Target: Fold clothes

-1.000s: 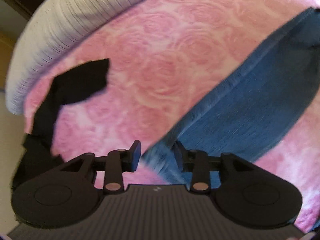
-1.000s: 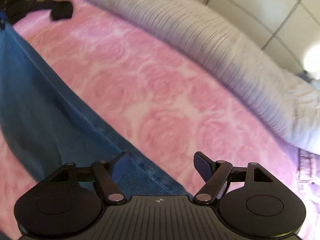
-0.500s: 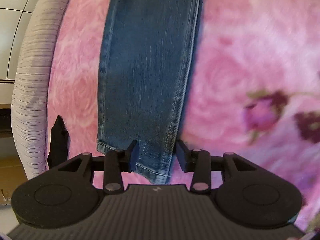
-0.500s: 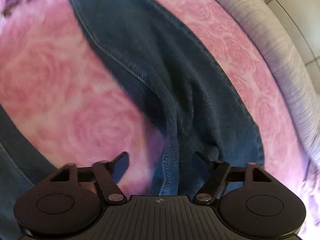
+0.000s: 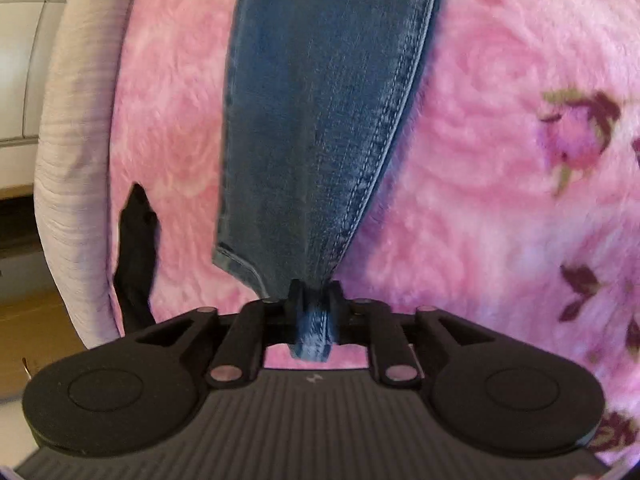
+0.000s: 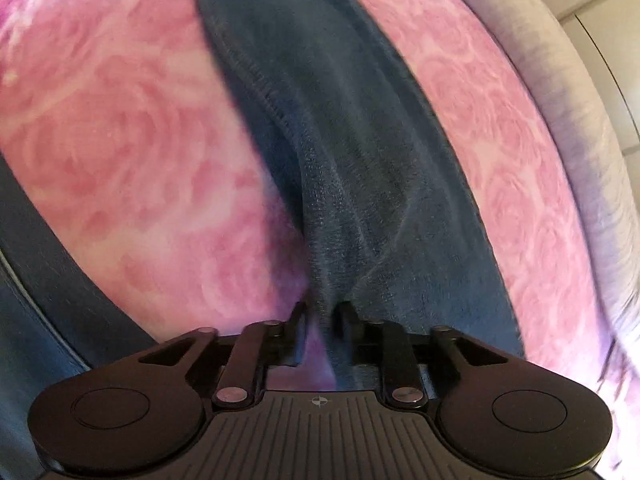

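Note:
A pair of blue jeans [image 5: 320,92] lies on a pink rose-patterned blanket [image 5: 480,184]. My left gripper [image 5: 316,294] is shut on the hem end of one jeans leg, with the hem bunched between the jaws. In the right wrist view the jeans [image 6: 360,152] run away from me across the blanket [image 6: 120,152]. My right gripper [image 6: 322,312] is shut on a fold of the denim. Another stretch of the jeans [image 6: 24,320] shows at the lower left of that view.
A grey ribbed cover [image 5: 76,184] edges the bed on the left, and it shows at the right in the right wrist view [image 6: 580,92]. A black garment [image 5: 136,256] lies by that edge. Tiled wall and floor lie beyond.
Both grippers were open above the jeans half a second ago. Both have dropped onto the denim and shut on it, the left on the leg hem, the right on a fold.

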Demonstrator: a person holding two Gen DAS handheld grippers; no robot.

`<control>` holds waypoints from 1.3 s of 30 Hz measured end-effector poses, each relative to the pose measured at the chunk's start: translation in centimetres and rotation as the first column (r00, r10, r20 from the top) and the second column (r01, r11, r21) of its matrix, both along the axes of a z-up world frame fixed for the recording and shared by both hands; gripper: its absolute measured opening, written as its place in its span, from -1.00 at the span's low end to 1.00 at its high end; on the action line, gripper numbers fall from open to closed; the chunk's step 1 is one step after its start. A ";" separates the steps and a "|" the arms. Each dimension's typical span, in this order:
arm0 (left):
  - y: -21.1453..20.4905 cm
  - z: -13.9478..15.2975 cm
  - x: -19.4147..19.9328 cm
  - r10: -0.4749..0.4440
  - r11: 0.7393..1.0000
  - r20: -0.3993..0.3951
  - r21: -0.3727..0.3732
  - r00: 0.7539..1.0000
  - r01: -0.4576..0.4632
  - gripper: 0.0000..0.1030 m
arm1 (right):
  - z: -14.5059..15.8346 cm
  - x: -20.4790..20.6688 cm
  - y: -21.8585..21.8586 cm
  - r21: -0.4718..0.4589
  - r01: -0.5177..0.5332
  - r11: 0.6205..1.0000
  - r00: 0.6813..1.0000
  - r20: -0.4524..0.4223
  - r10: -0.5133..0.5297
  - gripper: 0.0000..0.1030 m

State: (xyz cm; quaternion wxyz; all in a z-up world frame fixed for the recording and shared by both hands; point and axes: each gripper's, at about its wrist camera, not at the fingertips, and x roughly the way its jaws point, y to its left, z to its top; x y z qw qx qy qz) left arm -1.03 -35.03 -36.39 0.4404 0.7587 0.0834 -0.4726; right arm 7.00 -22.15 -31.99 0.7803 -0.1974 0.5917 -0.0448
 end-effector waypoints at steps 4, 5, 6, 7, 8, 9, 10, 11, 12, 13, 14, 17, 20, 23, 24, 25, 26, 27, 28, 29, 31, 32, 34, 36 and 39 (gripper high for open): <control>-1.5 2.2 0.5 0.161 0.986 -0.068 -0.031 0.985 -0.164 -0.42 | 4.3 -1.6 -2.1 0.128 0.135 0.983 0.984 0.102 -0.149 -0.05; -2.1 3.1 0.4 0.203 0.977 -0.104 -0.043 0.974 -0.208 -0.42 | 5.2 -2.4 -3.2 0.142 0.182 0.973 0.971 0.128 -0.201 -0.05; -2.7 4.0 0.4 0.243 0.966 -0.141 -0.053 0.960 -0.253 -0.42 | 5.7 -3.4 -4.8 0.157 0.233 0.960 0.955 0.147 -0.256 -0.03; -3.3 4.9 0.3 0.278 0.954 -0.178 -0.064 0.944 -0.293 -0.42 | 5.6 -4.5 -7.2 0.174 0.290 0.941 0.935 0.156 -0.317 -0.02; -4.2 5.5 0.0 0.296 0.944 -0.218 -0.080 0.930 -0.319 -0.42 | 5.5 -5.6 -9.6 0.192 0.346 0.919 0.911 0.164 -0.377 0.01; -5.3 6.0 -0.5 0.304 0.937 -0.256 -0.094 0.918 -0.336 -0.41 | 5.3 -6.8 -12.0 0.210 0.399 0.893 0.884 0.171 -0.435 0.08; -6.6 6.3 -1.1 0.306 0.933 -0.290 -0.100 0.907 -0.347 -0.39 | 5.2 -7.9 -14.4 0.228 0.451 0.863 0.852 0.177 -0.492 0.11; -8.0 6.4 -1.7 0.306 0.929 -0.324 -0.104 0.895 -0.355 -0.32 | 5.1 -9.0 -16.8 0.246 0.500 0.830 0.818 0.181 -0.546 0.16; -9.9 6.2 -2.2 0.297 0.929 -0.358 -0.106 0.885 -0.355 -0.24 | 4.9 -10.2 -19.2 0.265 0.547 0.794 0.779 0.184 -0.599 0.20; -11.8 5.9 -2.8 0.289 0.929 -0.392 -0.108 0.874 -0.355 -0.21 | 4.8 -11.3 -21.6 0.284 0.592 0.755 0.738 0.186 -0.649 0.22; -13.6 5.6 -3.5 0.276 0.931 -0.417 -0.106 0.866 -0.348 -0.18 | 4.7 -12.4 -24.0 0.302 0.633 0.712 0.693 0.187 -0.696 0.26; -17.8 3.4 -6.3 0.208 0.961 -0.436 -0.076 0.875 -0.266 0.01 | 4.3 -15.8 -31.1 0.358 0.740 0.570 0.544 0.181 -0.820 0.30; -22.0 1.3 -9.1 0.140 0.982 -0.457 -0.048 0.878 -0.181 0.09 | 3.3 -18.1 -37.0 0.446 0.762 0.470 0.449 0.158 -0.879 0.34; -25.1 -0.7 -11.1 0.091 0.994 -0.457 -0.012 0.885 -0.109 0.10 | 1.5 -18.8 -39.9 0.584 0.679 0.446 0.488 0.095 -0.868 0.32; -25.5 -1.1 -11.1 0.088 0.995 -0.453 0.004 0.887 -0.097 0.10 | 1.1 -18.9 -40.4 0.610 0.659 0.440 0.503 0.078 -0.861 0.01; -25.8 -1.1 -11.1 0.102 0.995 -0.463 0.028 0.880 -0.100 0.03 | 0.8 -18.9 -40.4 0.619 0.651 0.439 0.511 0.071 -0.857 -0.06; -26.0 -1.1 -11.0 0.118 0.993 -0.471 0.048 0.874 -0.108 -0.36 | 0.5 -18.9 -40.5 0.628 0.643 0.438 0.518 0.065 -0.853 -0.13; -26.2 -0.9 -10.8 0.141 0.990 -0.474 0.061 0.869 -0.127 -0.64 | 0.4 -18.9 -40.5 0.636 0.639 0.433 0.519 0.059 -0.853 -0.30; -26.4 -0.8 -10.7 0.164 0.987 -0.477 0.074 0.864 -0.146 -0.82 | 0.8 -19.0 -40.6 0.643 0.639 0.421 0.511 0.054 -0.858 -0.40; -26.6 -0.5 -10.6 0.179 0.984 -0.478 0.080 0.860 -0.161 -0.87 | 1.1 -19.1 -40.7 0.651 0.639 0.409 0.503 0.049 -0.863 -0.54; -27.1 0.5 -10.7 0.169 0.985 -0.473 0.043 0.865 -0.169 -0.88 | 1.4 -18.8 -41.5 0.651 0.642 0.405 0.494 0.053 -0.868 -0.66; -27.6 0.9 -10.6 0.157 0.985 -0.470 0.016 0.869 -0.169 -0.88 | 1.4 -18.6 -42.0 0.649 0.643 0.407 0.492 0.057 -0.869 -0.68; -29.0 1.4 -10.4 0.148 0.982 -0.465 -0.034 0.873 -0.184 -0.88 | 1.4 -18.2 -43.1 0.643 0.646 0.411 0.487 0.067 -0.871 -0.68; -30.2 0.7 -10.4 0.146 0.983 -0.451 -0.034 0.880 -0.181 -0.89 | 1.4 -17.7 -44.2 0.637 0.650 0.415 0.482 0.077 -0.873 -0.68; -31.5 -1.0 -10.7 0.133 0.988 -0.423 -0.011 0.896 -0.152 -0.87 | 0.2 -18.1 -44.2 0.633 0.668 0.392 0.457 0.067 -0.887 -0.60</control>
